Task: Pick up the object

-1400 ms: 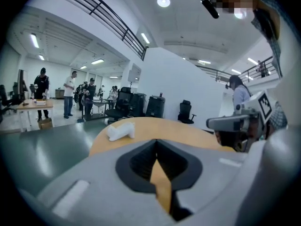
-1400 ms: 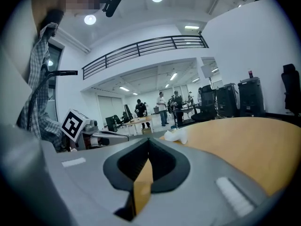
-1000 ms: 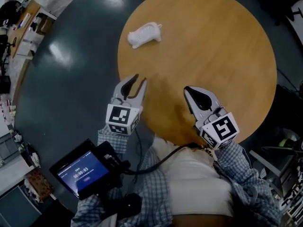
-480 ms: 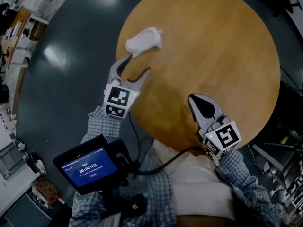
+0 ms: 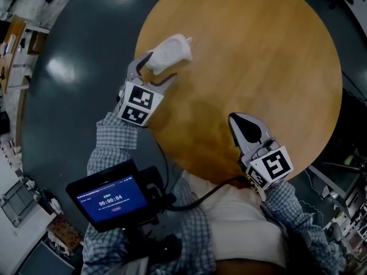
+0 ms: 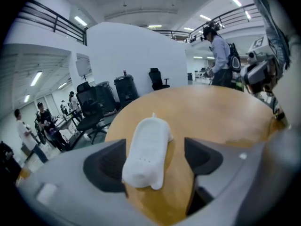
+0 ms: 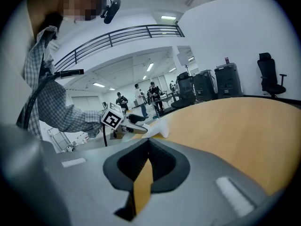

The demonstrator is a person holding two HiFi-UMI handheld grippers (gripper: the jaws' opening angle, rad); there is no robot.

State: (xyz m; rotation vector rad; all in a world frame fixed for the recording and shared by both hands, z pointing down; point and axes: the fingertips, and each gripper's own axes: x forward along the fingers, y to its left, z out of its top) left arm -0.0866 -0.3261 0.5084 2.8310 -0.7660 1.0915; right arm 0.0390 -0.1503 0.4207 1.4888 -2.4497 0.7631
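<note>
**L gripper straddles white obj; R gripper idle, shut**

L gripper [image 5: 156, 70] is out over the far-left part of the round wooden table [image 5: 258, 50], near its edge. Its jaws are opening, and the white obj [image 5: 167, 52] sits btwn them. In the left gripper view the L gripper [image 6: 153, 161] has dark pads on either side of the white obj [image 6: 148, 149]. There's a clear gap of bare table [image 6: 225, 112] on the right-hand pad's side. On the other side the obj lies close against the pad; can't tell if it touches. No squeeze visible.

The obj is a small, rounded, elongated white piece lying flat on the tabletop. Its narrower end, w/ a little nub, points away from the gripper. It isn't lifted.

R gripper [image 5: 236, 118] is over the near edge of the table, well apart from the obj, jaws pressed together. The right gripper view confirms it: R gripper [image 7: 146, 145] pads meet, nothing btwn them, only table [image 7: 244, 126] beyond. Further off in that view are the white obj [image 7: 157, 126] and the L gripper's marker cube [image 7: 112, 119].

Each gripper carries a marker cube, L [image 5: 137, 103] and R [image 5: 268, 166]. Checked sleeves run back from both. A tablet [image 5: 112, 198] w/ a lit blue screen shows at lower left of the head view, over the dark glossy floor [image 5: 74, 96].
</note>
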